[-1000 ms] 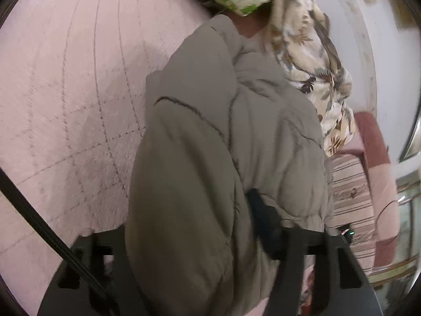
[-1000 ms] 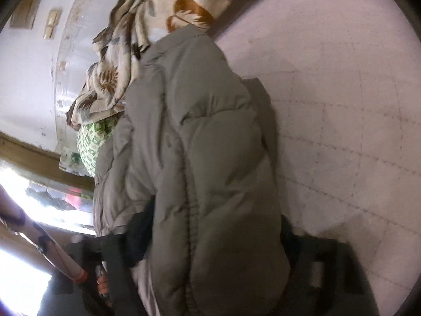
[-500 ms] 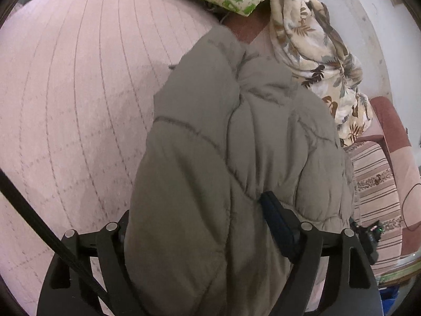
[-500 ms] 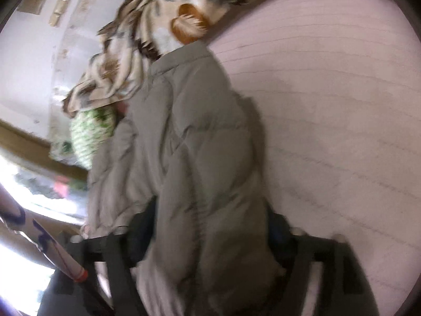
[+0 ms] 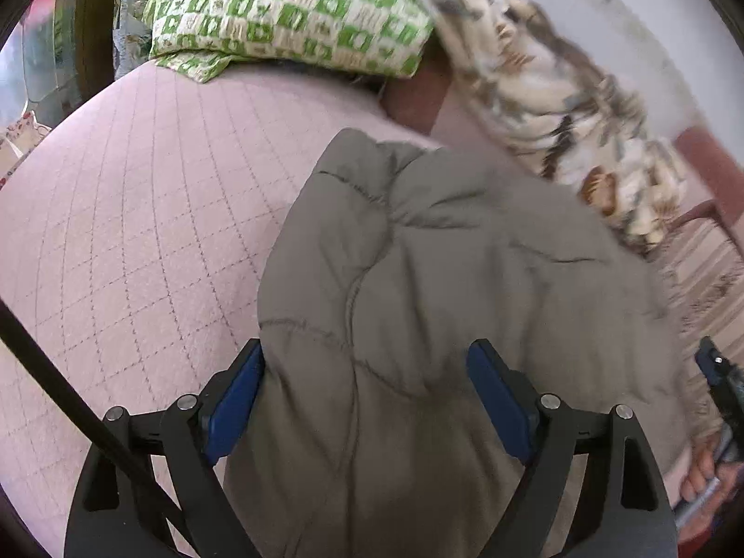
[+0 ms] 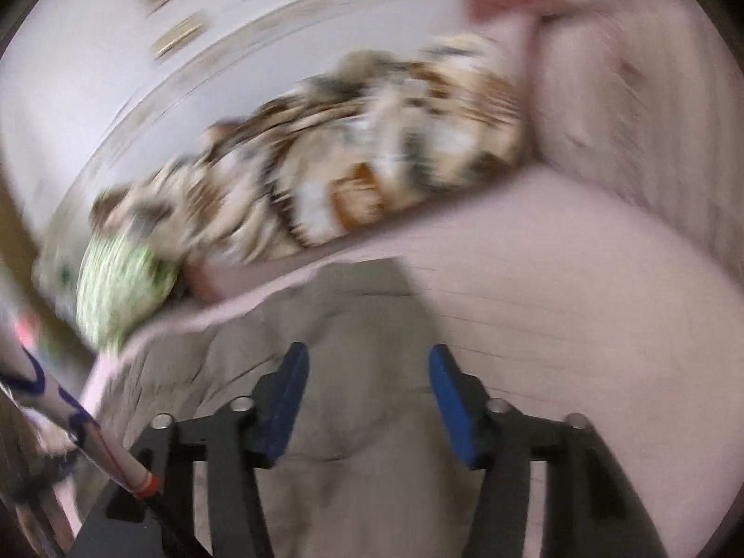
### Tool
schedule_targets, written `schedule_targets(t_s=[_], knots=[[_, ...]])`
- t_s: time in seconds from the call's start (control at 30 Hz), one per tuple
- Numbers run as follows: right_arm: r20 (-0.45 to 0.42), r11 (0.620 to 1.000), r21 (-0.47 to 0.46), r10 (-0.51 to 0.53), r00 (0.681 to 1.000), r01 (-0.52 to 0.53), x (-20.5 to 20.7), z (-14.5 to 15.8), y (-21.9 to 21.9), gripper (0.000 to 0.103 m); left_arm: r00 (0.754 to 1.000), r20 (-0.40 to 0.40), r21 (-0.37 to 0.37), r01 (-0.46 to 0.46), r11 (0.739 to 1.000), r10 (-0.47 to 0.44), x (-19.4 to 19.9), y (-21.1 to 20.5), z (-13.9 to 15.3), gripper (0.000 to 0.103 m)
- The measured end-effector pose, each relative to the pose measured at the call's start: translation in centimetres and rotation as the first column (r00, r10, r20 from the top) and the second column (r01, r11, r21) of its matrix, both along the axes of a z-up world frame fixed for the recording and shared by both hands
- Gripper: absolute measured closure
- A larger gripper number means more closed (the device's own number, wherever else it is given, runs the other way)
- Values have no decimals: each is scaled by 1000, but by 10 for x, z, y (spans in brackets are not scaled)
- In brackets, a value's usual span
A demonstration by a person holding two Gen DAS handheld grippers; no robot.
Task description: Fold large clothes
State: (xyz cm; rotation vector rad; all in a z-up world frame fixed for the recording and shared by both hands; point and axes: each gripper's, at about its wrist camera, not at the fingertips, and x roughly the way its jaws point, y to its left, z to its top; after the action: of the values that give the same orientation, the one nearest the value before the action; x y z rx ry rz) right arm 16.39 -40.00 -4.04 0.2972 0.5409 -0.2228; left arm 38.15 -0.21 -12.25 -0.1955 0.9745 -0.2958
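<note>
A grey-brown puffer jacket (image 5: 446, 288) lies bunched on the pink quilted bed cover (image 5: 121, 242). My left gripper (image 5: 367, 395) is open, its blue pads (image 5: 235, 400) wide apart on either side of a thick fold of the jacket. In the right wrist view the jacket (image 6: 353, 372) lies under and ahead of my right gripper (image 6: 367, 400), which is open with its blue pads (image 6: 448, 400) apart and nothing between them. That view is blurred by motion. The jacket's near part is hidden under both grippers.
A green-checked pillow (image 5: 288, 14) and a leaf-print blanket (image 5: 558, 107) lie at the head of the bed by the white wall; both show blurred in the right wrist view (image 6: 325, 176). A striped rug (image 5: 707, 274) lies beyond the bed's right edge. A hand (image 5: 702, 474) holds the other gripper.
Both grippers have let go of the jacket and opened. The jacket has dropped onto the bed. Both cameras have tilted up toward the head of the bed.
</note>
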Motion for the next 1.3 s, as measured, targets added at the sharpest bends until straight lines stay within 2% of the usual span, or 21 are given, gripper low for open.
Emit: schedule_targets(t_s=[0.07, 0.17, 0.27, 0.33, 0.47, 0.6, 0.67, 0.73, 0.77, 0.87, 0.93, 0.97, 1.07, 1.13, 1.2, 1.27, 1.3], knots=[[-49, 999, 20, 45, 998, -44, 22, -14, 13, 47, 1000, 0, -21, -15, 1000, 15, 13, 0, -9, 12], [-159, 1000, -10, -25, 987, 24, 45, -45, 12, 49, 1000, -13, -98, -12, 995, 11, 32, 3, -19, 9], [-163, 998, 3, -63, 985, 64, 45, -52, 0, 50, 998, -62, -167, -22, 986, 12, 47, 6, -30, 5], [-162, 997, -1, -82, 983, 83, 41, -54, -6, 50, 997, -73, -186, -22, 982, 8, 47, 6, -32, 4], [-164, 996, -16, -89, 982, 87, 37, -54, -9, 49, 998, -55, -165, -36, 986, 28, 36, 8, -20, 5], [-149, 993, -84, -95, 984, 83, 35, -45, 2, 44, 991, 97, -54, -84, 995, 89, 7, 9, 15, 4], [-142, 987, -138, -103, 985, 84, 30, -42, 10, 42, 969, 214, 36, -131, 991, 121, -18, 7, 39, 4], [-129, 977, -193, -116, 985, 90, 23, -38, 17, 41, 932, 328, 106, -198, 974, 153, -45, 6, 61, 4], [-122, 972, -216, -124, 985, 96, 18, -36, 19, 40, 894, 411, 126, -251, 960, 180, -67, 6, 77, 4], [-89, 949, -289, -161, 983, 129, -1, -27, 28, 37, 799, 561, 103, -330, 939, 219, -111, 8, 111, 3], [-65, 944, -294, -178, 982, 151, -16, -18, 33, 36, 771, 594, 107, -358, 928, 229, -134, 6, 125, 2], [-52, 945, -285, -183, 982, 161, -23, -14, 35, 35, 768, 597, 113, -368, 923, 233, -149, 5, 130, 2], [-8, 956, -238, -176, 984, 169, -51, 2, 47, 32, 790, 580, 132, -331, 934, 198, -186, -1, 135, 2], [18, 961, -225, -160, 987, 160, -70, 8, 62, 28, 827, 544, 144, -261, 955, 144, -210, -6, 135, 2], [34, 966, -218, -133, 991, 137, -94, 6, 83, 24, 873, 482, 161, -177, 971, 79, -230, -11, 132, 2], [19, 970, -223, -98, 995, 100, -116, -3, 105, 23, 903, 429, 149, -112, 982, 37, -249, -13, 128, 2], [5, 970, -229, -83, 997, 82, -124, -8, 114, 23, 909, 416, 140, -95, 986, 28, -255, -14, 128, 2]])
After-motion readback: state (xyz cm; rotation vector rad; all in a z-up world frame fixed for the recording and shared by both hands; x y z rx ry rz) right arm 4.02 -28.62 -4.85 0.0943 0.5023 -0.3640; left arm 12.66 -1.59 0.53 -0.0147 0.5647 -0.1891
